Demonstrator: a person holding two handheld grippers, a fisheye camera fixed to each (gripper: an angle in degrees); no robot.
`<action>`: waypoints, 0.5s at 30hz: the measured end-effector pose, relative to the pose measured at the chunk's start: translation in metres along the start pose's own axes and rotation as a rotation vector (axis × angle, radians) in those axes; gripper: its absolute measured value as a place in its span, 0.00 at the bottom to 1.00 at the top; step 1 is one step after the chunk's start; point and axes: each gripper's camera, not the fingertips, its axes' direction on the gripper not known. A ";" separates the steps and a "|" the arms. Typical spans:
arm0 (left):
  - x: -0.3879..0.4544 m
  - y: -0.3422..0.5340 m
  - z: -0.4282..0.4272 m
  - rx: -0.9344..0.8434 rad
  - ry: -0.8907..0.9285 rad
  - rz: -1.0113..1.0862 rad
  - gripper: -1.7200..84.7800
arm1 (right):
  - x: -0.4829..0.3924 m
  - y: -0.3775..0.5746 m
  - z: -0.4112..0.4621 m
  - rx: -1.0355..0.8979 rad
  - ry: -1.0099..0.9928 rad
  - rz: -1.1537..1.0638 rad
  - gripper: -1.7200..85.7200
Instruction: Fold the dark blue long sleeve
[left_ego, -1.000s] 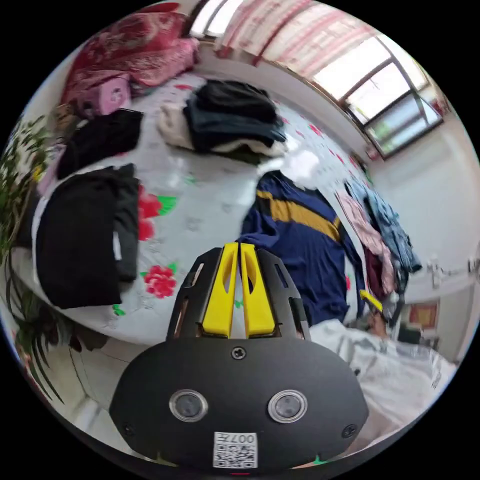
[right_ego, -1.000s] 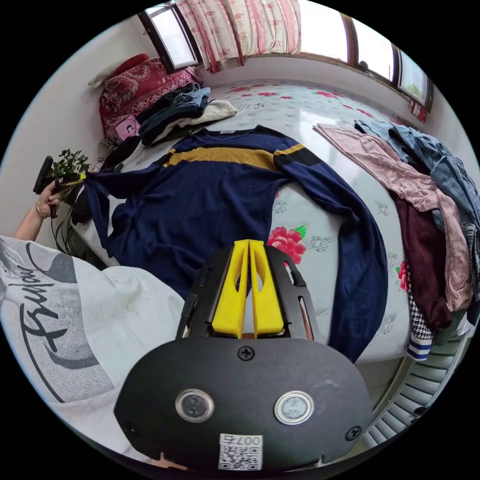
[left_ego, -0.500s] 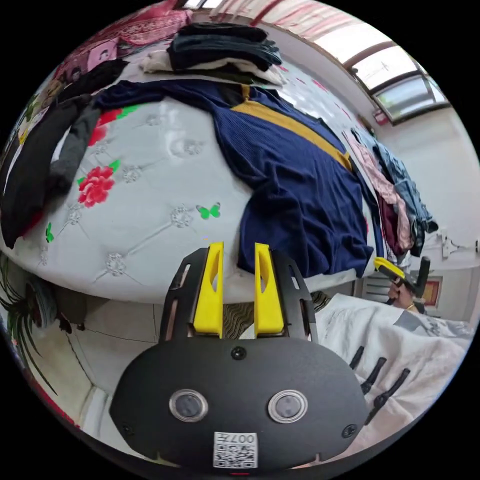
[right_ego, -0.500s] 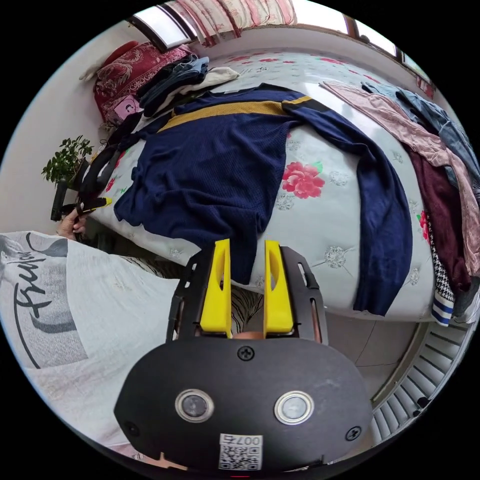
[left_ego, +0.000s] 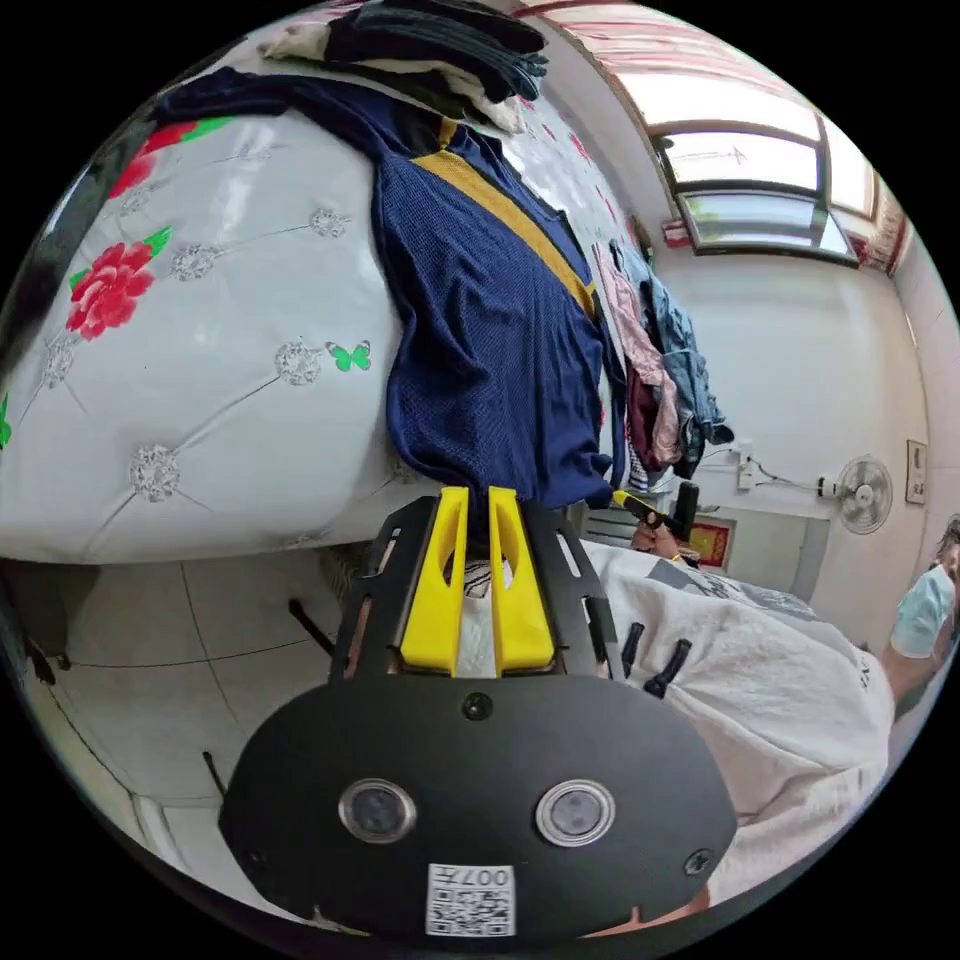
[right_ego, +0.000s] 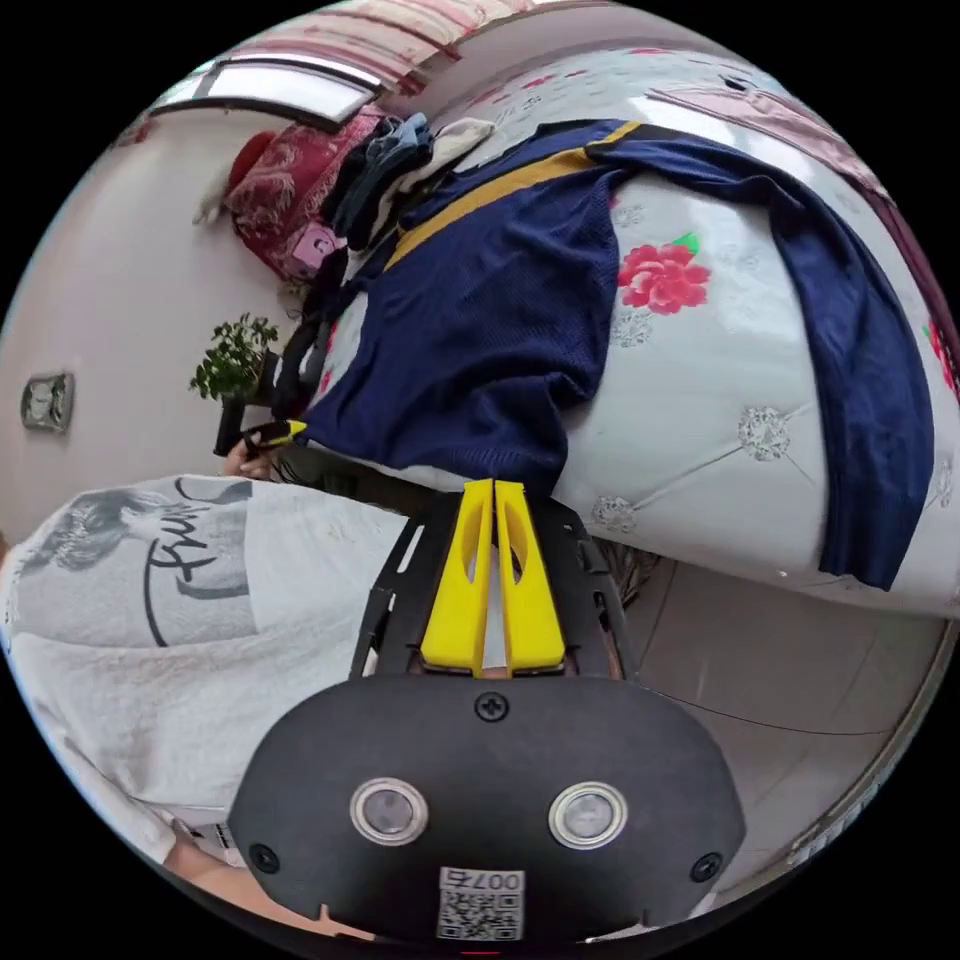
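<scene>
Both hand-held grippers (left_ego: 468, 497) (right_ego: 494, 490) at the dark blue long sleeve's (right_ego: 480, 310) hem.

Half a second ago both claws stood open off the bed's edge. Now the left claw (left_ego: 478, 492) and right claw (right_ego: 494, 487) have closed on the hem of the sweater (right_ego: 480, 320), at its two corners.

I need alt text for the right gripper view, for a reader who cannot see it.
The right gripper, yellow jaws nearly closed, meets the hem of a dark blue long sleeve spread over a flowered bed. The left gripper is at the hem's far corner.
</scene>
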 end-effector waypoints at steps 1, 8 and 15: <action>-0.009 -0.015 -0.015 0.037 0.080 -0.053 0.06 | 0.004 -0.007 -0.008 0.027 -0.034 0.018 0.02; 0.108 -0.105 -0.096 0.184 0.167 0.255 0.05 | -0.084 -0.101 -0.137 0.378 -0.197 -0.265 0.02; 0.128 -0.025 -0.092 0.094 -0.060 0.418 0.05 | -0.129 -0.023 -0.134 0.269 0.092 -0.412 0.02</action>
